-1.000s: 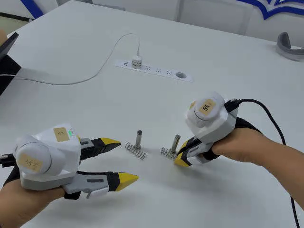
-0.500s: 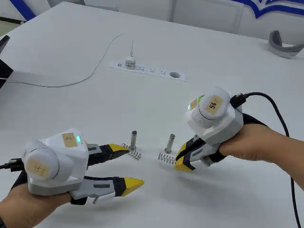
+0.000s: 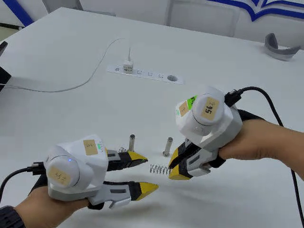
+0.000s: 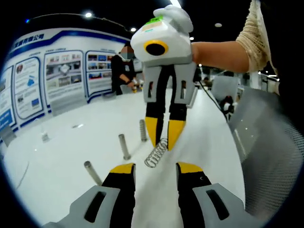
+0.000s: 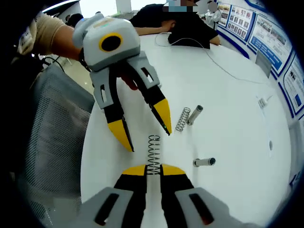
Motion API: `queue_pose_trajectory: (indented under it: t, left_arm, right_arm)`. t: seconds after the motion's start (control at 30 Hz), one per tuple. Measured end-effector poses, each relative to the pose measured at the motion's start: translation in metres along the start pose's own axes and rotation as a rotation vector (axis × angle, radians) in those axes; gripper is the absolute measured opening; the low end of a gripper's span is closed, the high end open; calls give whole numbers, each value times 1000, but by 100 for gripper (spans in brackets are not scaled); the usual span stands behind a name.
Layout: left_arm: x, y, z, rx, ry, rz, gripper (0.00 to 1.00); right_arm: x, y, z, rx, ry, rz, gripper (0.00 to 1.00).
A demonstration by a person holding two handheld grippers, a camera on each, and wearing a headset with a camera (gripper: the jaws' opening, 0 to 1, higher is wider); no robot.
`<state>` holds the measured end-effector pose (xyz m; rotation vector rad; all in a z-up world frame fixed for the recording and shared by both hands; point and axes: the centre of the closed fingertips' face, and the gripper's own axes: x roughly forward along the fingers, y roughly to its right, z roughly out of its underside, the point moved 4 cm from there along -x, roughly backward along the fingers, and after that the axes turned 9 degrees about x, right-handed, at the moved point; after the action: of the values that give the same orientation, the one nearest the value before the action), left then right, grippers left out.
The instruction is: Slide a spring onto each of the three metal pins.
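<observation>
Steel-grey coil spring (image 5: 153, 151) sits clamped by one end between the yellow-tipped tongs of the right gripper (image 5: 153, 170). The tongs are drawn together on it at the bottom centre of the right gripper view, and the rest of the coil sticks straight out ahead of the tips.

In the head view that spring lies at lower centre, low over the white desk (image 3: 71, 57), with its free end pointing left toward the left gripper (image 3: 142, 173). I cannot tell whether the free end touches the desk. The left gripper's tongs stand apart with nothing between them. The spring's free end is near their tips but apart from them.

In the left gripper view three short upright metal pins (image 4: 124, 146) stand in a row on the desk at centre left. They are left of the held spring and clear of it.

A second loose coil spring (image 5: 182, 118) lies on the desk just beside one pin, right of centre in the right gripper view. A white power strip (image 3: 142, 74) lies well apart at the upper centre of the head view.
</observation>
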<state>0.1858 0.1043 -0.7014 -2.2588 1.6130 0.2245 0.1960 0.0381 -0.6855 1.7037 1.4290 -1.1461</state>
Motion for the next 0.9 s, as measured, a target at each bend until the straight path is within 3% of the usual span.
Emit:
queue_pose_trajectory:
  t: [0.27, 0.5, 0.9]
  left_arm:
    - [5, 5, -2, 49, 6, 14, 21]
    - [5, 3, -2, 64, 8, 5, 15]
    - [6, 0, -2, 60, 11, -6, 11]
  right_arm:
    - [-2, -5, 0, -31, -30, -14, 12]
    - [-4, -6, -1, -35, -38, -17, 12]
    - [-18, -7, -10, -32, 7, -7, 12]
